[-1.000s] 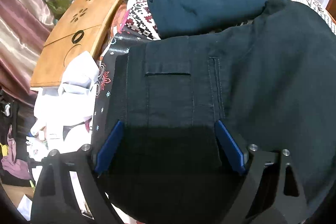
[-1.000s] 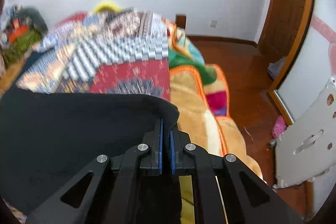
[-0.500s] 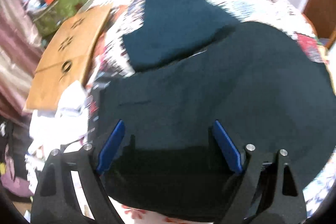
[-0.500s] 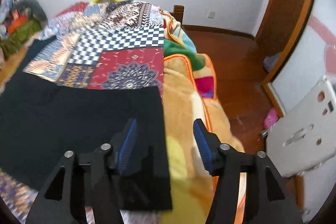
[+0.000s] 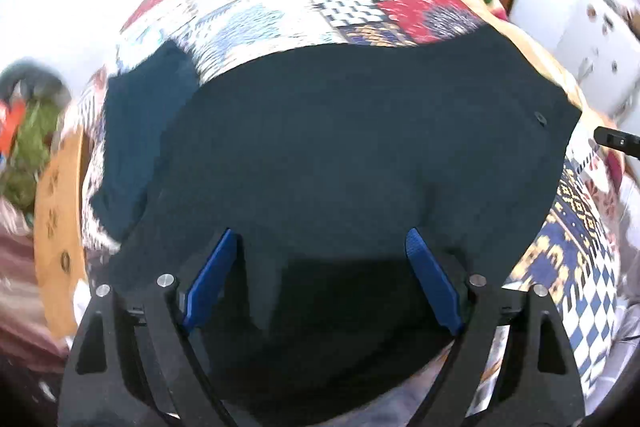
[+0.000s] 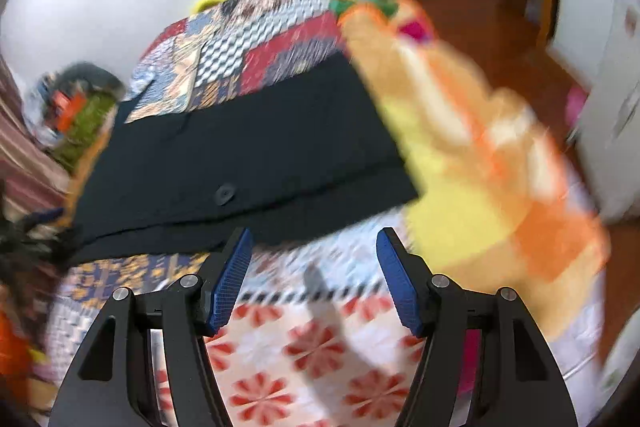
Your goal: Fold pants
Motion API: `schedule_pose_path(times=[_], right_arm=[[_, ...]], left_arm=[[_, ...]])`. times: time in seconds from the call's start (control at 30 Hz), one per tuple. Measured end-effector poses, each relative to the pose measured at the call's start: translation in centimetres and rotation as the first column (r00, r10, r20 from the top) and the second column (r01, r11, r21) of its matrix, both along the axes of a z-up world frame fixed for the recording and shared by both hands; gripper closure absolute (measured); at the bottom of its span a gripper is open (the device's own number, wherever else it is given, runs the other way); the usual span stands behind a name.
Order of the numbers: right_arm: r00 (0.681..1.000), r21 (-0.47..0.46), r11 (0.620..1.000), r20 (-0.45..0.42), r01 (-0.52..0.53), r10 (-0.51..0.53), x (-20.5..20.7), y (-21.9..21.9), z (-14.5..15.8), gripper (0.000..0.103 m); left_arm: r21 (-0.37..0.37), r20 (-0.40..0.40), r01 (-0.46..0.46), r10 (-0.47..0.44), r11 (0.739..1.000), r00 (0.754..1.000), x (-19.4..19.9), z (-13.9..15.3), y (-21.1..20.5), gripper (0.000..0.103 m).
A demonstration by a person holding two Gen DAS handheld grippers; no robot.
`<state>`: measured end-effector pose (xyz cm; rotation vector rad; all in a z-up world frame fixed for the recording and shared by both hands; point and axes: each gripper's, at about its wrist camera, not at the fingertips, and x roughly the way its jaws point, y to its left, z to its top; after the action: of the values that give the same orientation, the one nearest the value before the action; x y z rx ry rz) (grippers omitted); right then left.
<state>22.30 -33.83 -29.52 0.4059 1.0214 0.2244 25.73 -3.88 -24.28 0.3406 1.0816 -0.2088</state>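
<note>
Since a second ago: right gripper (image 6: 312,283), then clamped on the edge of the pants (image 6: 244,163), has let go and pulled back off the cloth; jaws now spread wide over the flowered bedcover (image 6: 304,351), nothing between them. Left gripper (image 5: 320,283) has stayed wide open throughout, empty, hovering above the near part of the pants (image 5: 340,155). Pants lie flat across the patchwork quilt (image 5: 304,11), dark and folded over. Reading: one fold just laid down and released; next grasp not yet begun.

Right view alone shows the button (image 6: 224,194) side edge and the orange-yellow blanket (image 6: 472,147) beside it. Left view alone shows a second dark garment (image 5: 140,131) past the far left edge. Both views blurred
</note>
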Motion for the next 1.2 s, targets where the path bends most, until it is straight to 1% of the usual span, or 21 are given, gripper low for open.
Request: schedule_pose_path(times=[0.03,0.07,0.13,0.17,0.27,0.33,0.4,0.5,0.6,0.63,0.67,0.7,0.73,0.77,0.87,0.97,1.03,1.07,1.2], right_arm=[[1.0,0.044,0.999,-0.027,-0.008,0.009,0.2,0.0,-0.7,0.042],[0.999,0.073,0.997,-0.044,-0.003,0.006,0.4,0.0,-1.2,0.042],[0.998,0.099,0.995,-0.056,0.019,-0.014,1.0,-0.1,-2.1,0.042],[0.998,0.118,0.992,-0.053,0.032,-0.026,1.4,-0.3,-2.4,0.042],[0.998,0.16,0.985,-0.04,0.059,-0.054,2.2,-0.5,-2.9,0.042],[0.998,0.165,0.985,-0.022,0.059,-0.056,3.0,-0.4,-3.0,0.042],[0.998,0.149,0.986,0.001,0.069,-0.07,3.9,-0.1,-3.1,0.043],[0.991,0.115,0.987,0.049,0.117,-0.123,4.3,-0.3,-2.8,0.044],[0.985,0.073,0.986,0.08,0.15,-0.155,5.5,-0.4,-2.4,0.052],[0.984,0.068,0.986,0.08,0.155,-0.16,6.0,-0.5,-2.5,0.058],[0.982,0.067,0.984,0.082,0.164,-0.169,6.3,-0.7,-2.5,0.068],[0.98,0.063,0.982,0.082,0.176,-0.181,6.7,-0.9,-2.5,0.074],[0.979,0.059,0.981,0.083,0.184,-0.188,7.0,-1.1,-2.5,0.086],[0.976,0.053,0.98,0.089,0.194,-0.198,7.1,-1.3,-2.5,0.091],[0.971,0.047,0.979,0.123,0.199,-0.203,6.9,-1.9,-1.7,0.093],[0.969,0.018,0.984,0.171,0.177,-0.177,6.6,-1.8,-0.1,0.094],[0.963,-0.021,0.985,0.211,0.173,-0.165,6.3,-1.5,1.4,0.095],[0.96,-0.026,0.985,0.23,0.169,-0.159,6.3,-1.3,2.2,0.095],[0.943,-0.002,0.99,0.305,0.143,-0.136,5.9,-0.6,6.1,0.096]], left_arm=[[0.007,0.006,0.012,-0.012,1.0,1.0,0.3,0.0,-1.0,0.016],[-0.013,-0.014,0.025,-0.025,1.0,1.0,0.9,-0.1,-1.8,0.016],[-0.07,-0.066,0.023,-0.028,0.997,0.997,2.4,-0.7,-2.8,0.016],[-0.074,-0.076,0.038,-0.043,0.997,0.996,2.9,-0.9,-3.4,0.014],[-0.064,-0.083,0.043,-0.048,0.997,0.995,4.3,-1.4,-5.3,0.011],[-0.059,-0.087,0.054,-0.059,0.997,0.994,4.8,-1.7,-6.3,0.01],[-0.06,-0.092,0.078,-0.084,0.995,0.992,5.3,-1.8,-7.1,0.009],[-0.047,-0.091,0.111,-0.114,0.993,0.989,5.9,-2.4,-8.9,0.009],[-0.03,-0.085,0.136,-0.138,0.99,0.987,6.3,-3.0,-10.9,0.008],[-0.032,-0.084,0.145,-0.148,0.989,0.985,6.3,-3.0,-11.4,0.008],[-0.034,-0.084,0.153,-0.155,0.988,0.984,6.4,-3.1,-11.8,0.008],[-0.035,-0.083,0.159,-0.162,0.987,0.983,6.5,-3.1,-12.2,0.009],[-0.038,-0.081,0.163,-0.166,0.986,0.983,6.6,-3.2,-12.4,0.009],[-0.045,-0.079,0.164,-0.168,0.985,0.983,6.6,-3.1,-12.5,0.009],[-0.073,-0.06,0.156,-0.161,0.985,0.985,6.3,-2.5,-12.3,0.009],[-0.106,-0.027,0.138,-0.142,0.985,0.99,5.7,-1.2,-11.5,0.009],[-0.116,0.001,0.127,-0.127,0.985,0.992,5.3,-0.2,-11.0,0.009],[-0.122,0.031,0.115,-0.112,0.986,0.993,5.0,0.7,-10.5,0.009],[-0.161,0.103,0.084,-0.068,0.983,0.992,4.1,3.2,-8.7,0.009]])
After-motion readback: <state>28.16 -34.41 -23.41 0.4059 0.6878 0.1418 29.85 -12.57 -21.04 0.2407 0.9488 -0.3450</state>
